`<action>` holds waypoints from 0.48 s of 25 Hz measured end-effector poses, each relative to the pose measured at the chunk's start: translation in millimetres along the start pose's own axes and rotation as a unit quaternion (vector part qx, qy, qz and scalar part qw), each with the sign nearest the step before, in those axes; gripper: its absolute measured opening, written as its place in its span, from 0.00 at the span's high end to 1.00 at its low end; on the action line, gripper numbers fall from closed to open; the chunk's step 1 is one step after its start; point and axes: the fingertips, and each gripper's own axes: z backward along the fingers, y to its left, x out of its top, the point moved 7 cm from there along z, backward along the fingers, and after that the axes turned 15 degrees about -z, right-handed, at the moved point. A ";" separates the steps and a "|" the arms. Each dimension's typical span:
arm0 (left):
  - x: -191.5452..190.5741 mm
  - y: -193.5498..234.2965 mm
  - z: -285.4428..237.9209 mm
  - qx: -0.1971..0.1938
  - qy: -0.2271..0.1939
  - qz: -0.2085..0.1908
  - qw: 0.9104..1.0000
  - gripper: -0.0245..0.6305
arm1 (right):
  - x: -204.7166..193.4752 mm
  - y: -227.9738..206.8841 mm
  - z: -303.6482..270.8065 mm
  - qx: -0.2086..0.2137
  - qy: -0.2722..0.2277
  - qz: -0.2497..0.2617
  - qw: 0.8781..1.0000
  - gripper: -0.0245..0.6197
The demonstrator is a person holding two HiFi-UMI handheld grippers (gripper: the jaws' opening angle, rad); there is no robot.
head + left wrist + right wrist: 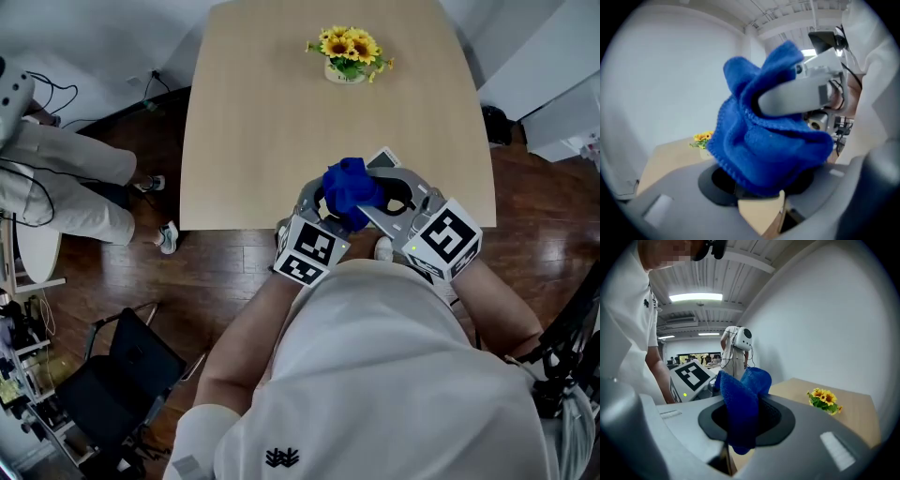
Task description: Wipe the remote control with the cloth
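A blue cloth is bunched between my two grippers just above the table's near edge. My right gripper is shut on the cloth, which hangs between its jaws. In the left gripper view one grey finger of the right gripper presses into the cloth. My left gripper sits under the cloth. A dark edge of the remote control shows between its jaws, and the rest is covered. A pale corner of the remote pokes out beyond the cloth.
A small pot of yellow sunflowers stands at the far side of the light wooden table. Left of the table a seated person's legs show. A black chair is at my lower left.
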 end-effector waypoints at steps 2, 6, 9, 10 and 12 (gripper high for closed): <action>-1.0 0.9 2.6 0.003 -0.001 0.002 1.000 0.60 | -0.8 -13.4 4.2 -0.020 0.003 0.005 1.000 0.84; -3.8 1.7 5.7 0.005 0.000 0.005 1.000 0.60 | 1.9 -40.6 17.7 -0.066 0.003 0.010 0.998 0.84; -7.7 1.2 7.2 0.005 0.001 0.007 1.000 0.60 | 5.1 -64.2 30.8 -0.101 -0.001 0.016 0.995 0.84; -8.6 1.0 7.2 0.005 0.002 0.008 1.000 0.60 | 5.9 -73.3 36.4 -0.115 -0.002 0.014 0.993 0.84; -10.0 0.9 7.0 0.005 0.003 0.009 1.000 0.60 | 6.5 -91.6 47.1 -0.144 -0.001 0.008 0.990 0.84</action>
